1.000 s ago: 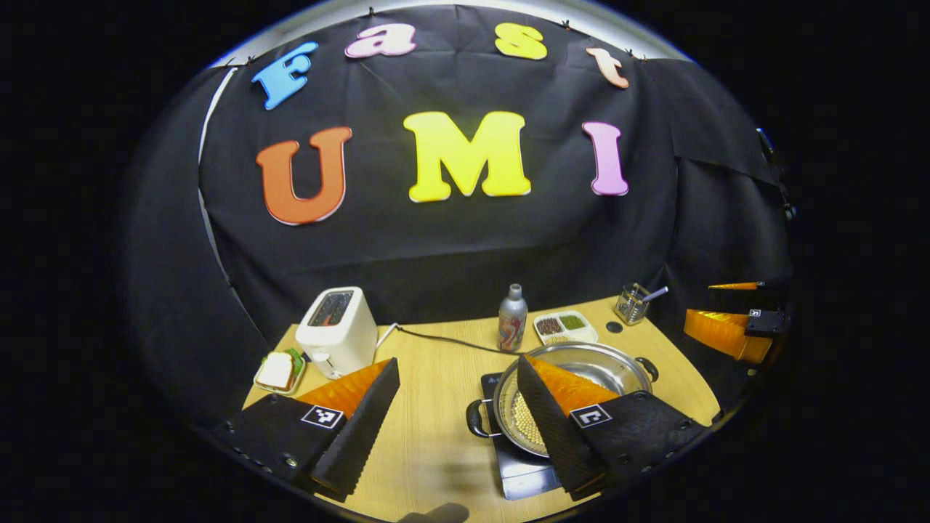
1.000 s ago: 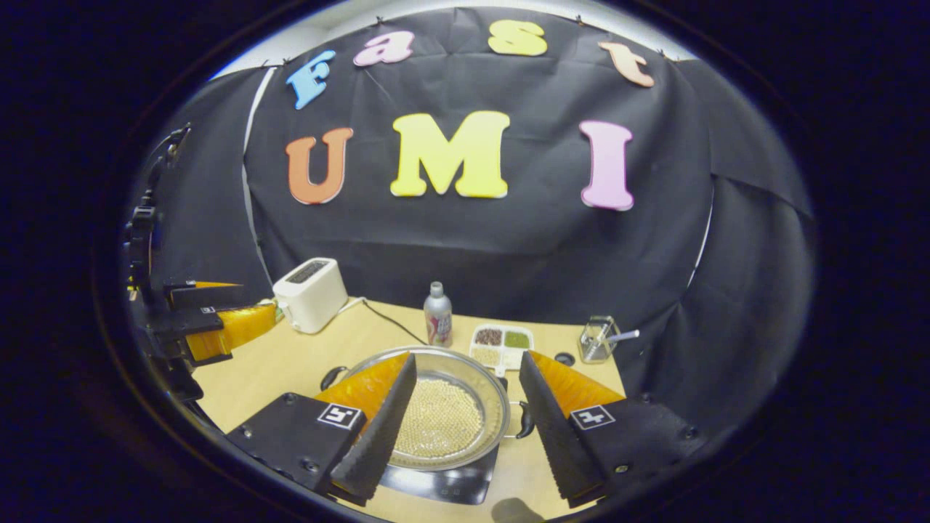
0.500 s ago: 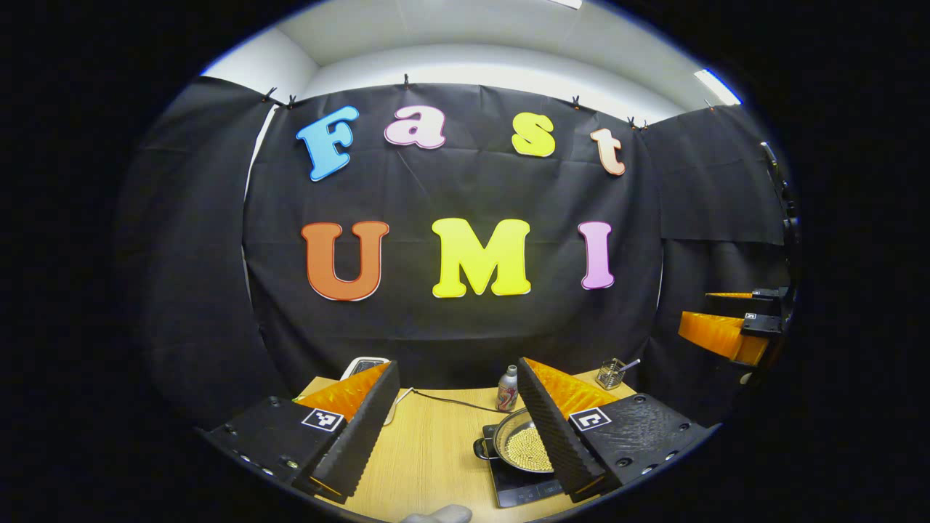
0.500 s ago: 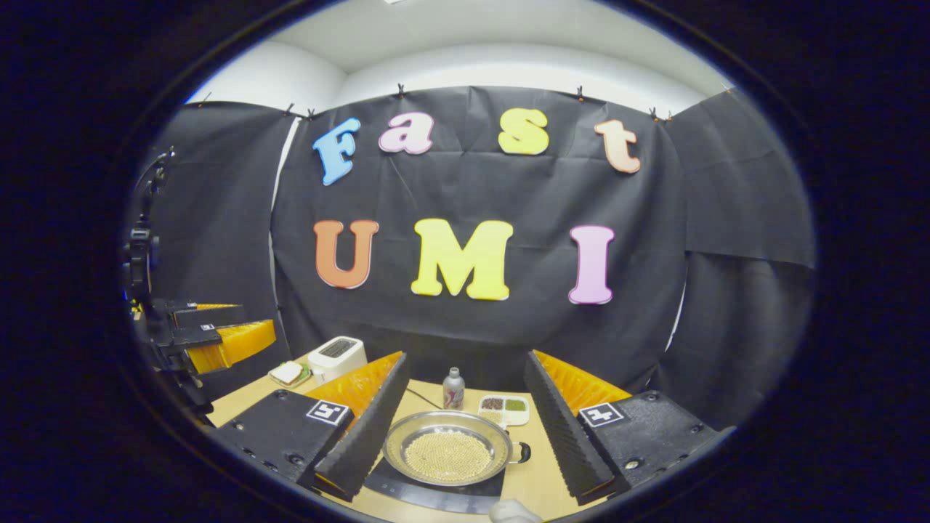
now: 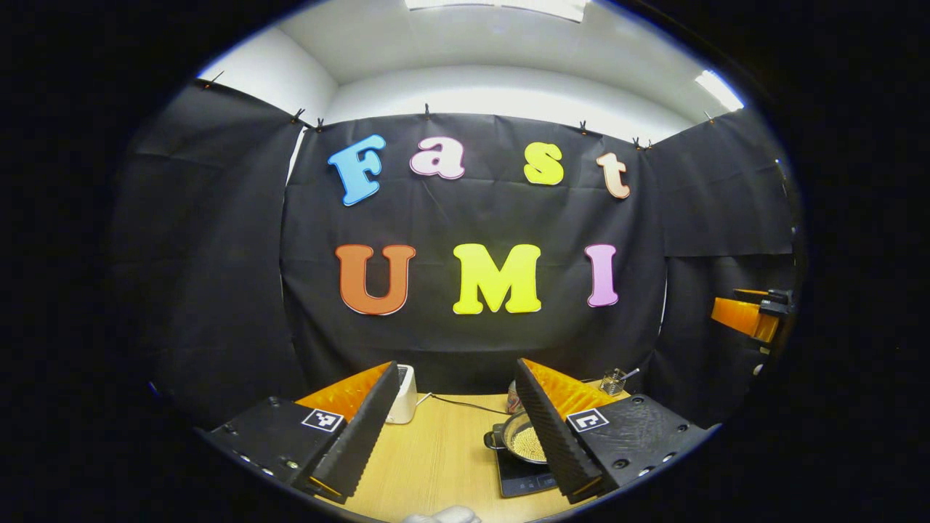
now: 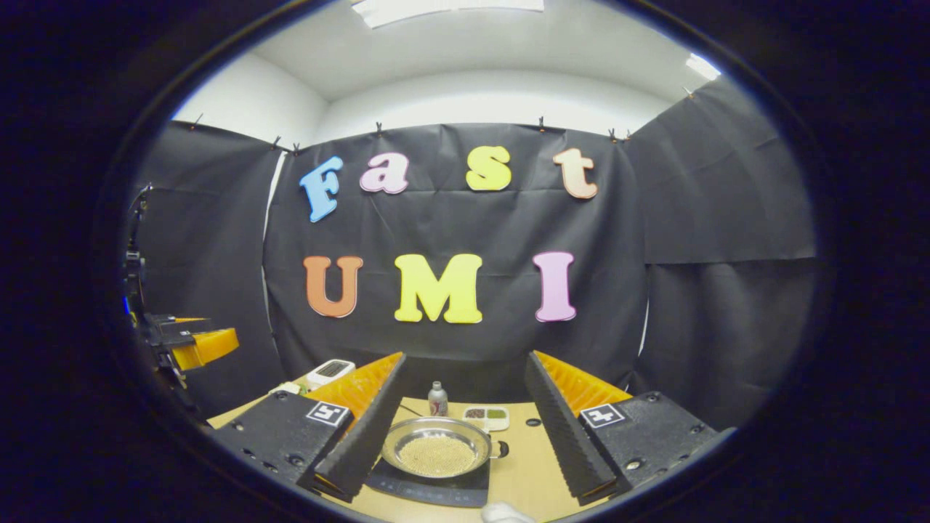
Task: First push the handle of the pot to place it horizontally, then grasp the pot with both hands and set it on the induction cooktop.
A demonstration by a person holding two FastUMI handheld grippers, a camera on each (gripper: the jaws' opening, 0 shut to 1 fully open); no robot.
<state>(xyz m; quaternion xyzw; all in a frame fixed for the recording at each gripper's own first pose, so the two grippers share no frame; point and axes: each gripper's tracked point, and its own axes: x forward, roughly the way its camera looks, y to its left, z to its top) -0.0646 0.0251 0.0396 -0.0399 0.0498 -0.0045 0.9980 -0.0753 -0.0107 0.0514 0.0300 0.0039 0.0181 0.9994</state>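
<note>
The pot (image 6: 436, 454), holding a layer of pale beads, is sitting on the cooktop (image 6: 429, 490), ahead of and below the right tool (image 6: 461, 428), framed between its 2 fingers. In the left gripper view the same pot (image 5: 524, 443) is lying ahead of the left tool (image 5: 458, 428), partly hidden behind that tool's right-hand finger, with 1 dark side handle (image 5: 494, 438) poking out on the near side. Both tools are hanging wide open, gripping nothing, and each is well apart from the pot and raised above the worktop (image 5: 436, 465).

Judging by how things lie, the placing looks done, so the step in hand is clearing away. Doing it well means keeping both tools spread and high, so no finger is clipping the pot's rim or handles and nudging it off the cooktop. The toaster (image 5: 402, 392) and its cord (image 5: 465, 402) are lying ahead of the left tool, between its fingers; the bottle (image 6: 437, 399) and the divided dish (image 6: 487, 416) are lying beyond the pot from the right tool, so neither tool should be dipping forward.
</note>
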